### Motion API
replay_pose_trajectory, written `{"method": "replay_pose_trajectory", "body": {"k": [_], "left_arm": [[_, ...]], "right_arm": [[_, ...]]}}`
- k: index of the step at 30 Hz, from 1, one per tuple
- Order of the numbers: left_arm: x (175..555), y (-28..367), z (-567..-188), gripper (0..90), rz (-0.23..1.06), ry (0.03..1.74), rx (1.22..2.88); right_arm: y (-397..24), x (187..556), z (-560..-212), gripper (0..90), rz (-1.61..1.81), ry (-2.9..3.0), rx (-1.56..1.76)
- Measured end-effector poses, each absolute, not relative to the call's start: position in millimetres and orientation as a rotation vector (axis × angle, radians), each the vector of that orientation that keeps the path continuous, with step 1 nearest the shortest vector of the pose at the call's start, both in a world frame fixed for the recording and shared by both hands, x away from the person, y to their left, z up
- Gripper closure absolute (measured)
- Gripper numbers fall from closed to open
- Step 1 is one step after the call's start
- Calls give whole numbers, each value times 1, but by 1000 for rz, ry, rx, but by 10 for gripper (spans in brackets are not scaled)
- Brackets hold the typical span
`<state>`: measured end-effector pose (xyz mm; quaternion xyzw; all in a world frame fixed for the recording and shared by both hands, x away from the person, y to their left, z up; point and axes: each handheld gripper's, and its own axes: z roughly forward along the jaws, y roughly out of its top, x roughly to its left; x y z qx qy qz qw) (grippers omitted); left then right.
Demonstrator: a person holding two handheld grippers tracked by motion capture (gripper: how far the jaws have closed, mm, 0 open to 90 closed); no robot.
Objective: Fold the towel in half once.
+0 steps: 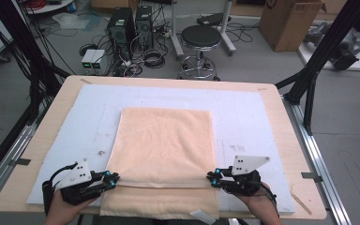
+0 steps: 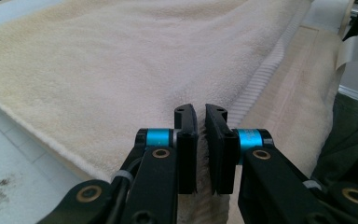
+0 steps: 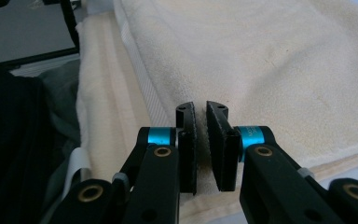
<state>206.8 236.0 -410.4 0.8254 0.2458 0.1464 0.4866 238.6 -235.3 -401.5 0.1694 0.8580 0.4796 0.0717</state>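
The desk [image 1: 281, 117] carries a pale blue mat [image 1: 93, 117], and on it lies my peach towel [image 1: 164, 145], folded, its near layer hanging over the desk's front edge. My left hand-held gripper [image 1: 114, 179] pinches the towel's fold at its left end. My right hand-held gripper [image 1: 212, 178] pinches the right end, jaws narrow on cloth.

You are working at a pale wooden surface [image 1: 281, 126] with rounded corners. A white foam mat [image 1: 93, 117] lies flat on it and covers most of the top, leaving a wood border all round. On the mat lies a peach towel [image 1: 164, 145], folded, its near layer reaching over the front edge toward you.
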Motion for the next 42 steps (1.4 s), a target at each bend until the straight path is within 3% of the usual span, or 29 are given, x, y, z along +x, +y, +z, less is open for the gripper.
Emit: {"method": "replay_pose_trajectory", "body": {"k": [29, 31, 33, 34, 42], "left_arm": [[163, 232, -419, 827, 296, 545, 2073], [161, 232, -419, 770, 270, 537, 2081], [160, 232, -419, 610, 278, 551, 2073], [160, 232, -419, 587, 281, 554, 2068], [178, 228, -418, 556, 306, 570, 2061]], "right_arm": [[-238, 198, -406, 824, 1429, 2698, 363], [-238, 197, -409, 747, 1430, 2741, 358], [-239, 198, -411, 726, 1441, 2748, 367], [-240, 198, -411, 707, 1455, 2742, 376], [-240, 212, -409, 636, 1477, 2685, 430]]}}
